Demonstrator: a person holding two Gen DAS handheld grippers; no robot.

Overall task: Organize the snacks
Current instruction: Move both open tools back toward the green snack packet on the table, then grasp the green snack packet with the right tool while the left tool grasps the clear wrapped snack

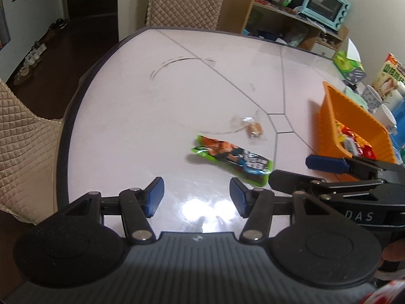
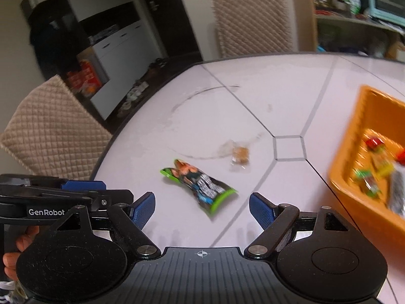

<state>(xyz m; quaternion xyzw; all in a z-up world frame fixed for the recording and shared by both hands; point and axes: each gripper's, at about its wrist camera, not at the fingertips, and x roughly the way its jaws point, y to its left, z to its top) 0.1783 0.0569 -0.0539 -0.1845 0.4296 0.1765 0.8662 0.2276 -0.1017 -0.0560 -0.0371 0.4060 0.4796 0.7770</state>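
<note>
At the bottom of each wrist view, black linkages and blue pads: left tongs (image 1: 197, 196) spread, nothing between the pads, tilted down over the white table (image 1: 131, 116); right tongs (image 2: 202, 209) spread wider, likewise empty, angled down at the same surface. At lower right of the left view, right tongs seen from the side, a fingertip of the holding hand (image 1: 391, 254) behind them. At lower left of the right view, left tongs side-on, held by a hand (image 2: 17, 253). Just past the pads, centre of frame, one green snack packet (image 2: 200, 185) lying flat. A little farther up, one small clear-wrapped snack (image 2: 240, 155), apart from the packet. At right edge, one orange basket (image 2: 346, 157) holding several wrapped snacks, too blurred to count. Beyond the table's far rim, two quilted chair backs (image 2: 250, 20).
</note>
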